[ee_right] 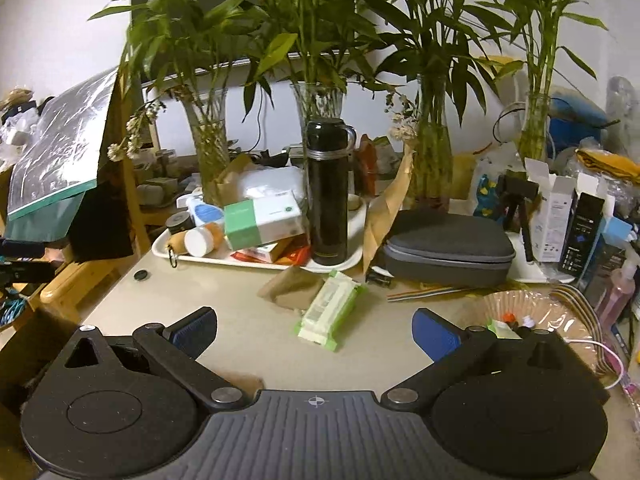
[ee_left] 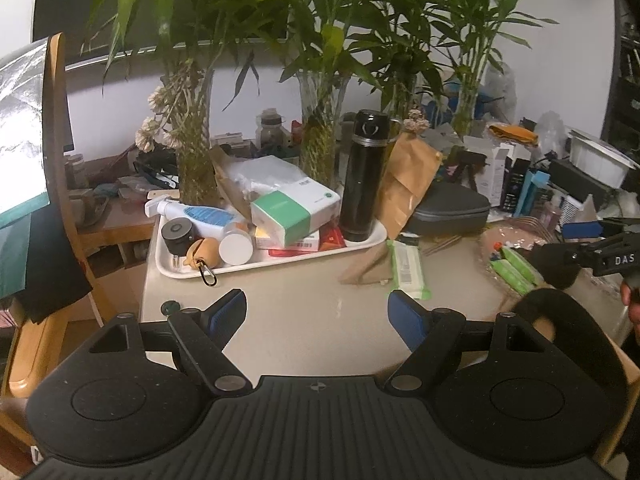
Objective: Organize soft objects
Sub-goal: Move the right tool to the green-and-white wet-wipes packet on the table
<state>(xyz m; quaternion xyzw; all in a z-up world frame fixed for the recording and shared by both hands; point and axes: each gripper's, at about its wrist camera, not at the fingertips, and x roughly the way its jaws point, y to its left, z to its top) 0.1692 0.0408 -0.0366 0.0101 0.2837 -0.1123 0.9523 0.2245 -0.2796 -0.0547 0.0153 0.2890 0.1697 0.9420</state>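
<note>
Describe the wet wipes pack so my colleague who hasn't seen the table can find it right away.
Find the white tray holding the tall black flask. Just in front of it, on the bare tabletop beside a scrap of brown paper, lies the wipes pack: flat, soft, white with bright green edges, the only green-trimmed packet lying there.

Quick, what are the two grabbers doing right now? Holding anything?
Left gripper: open, holding nothing, above the bare table.
Right gripper: open, holding nothing, the wipes pack lies just ahead.
</note>
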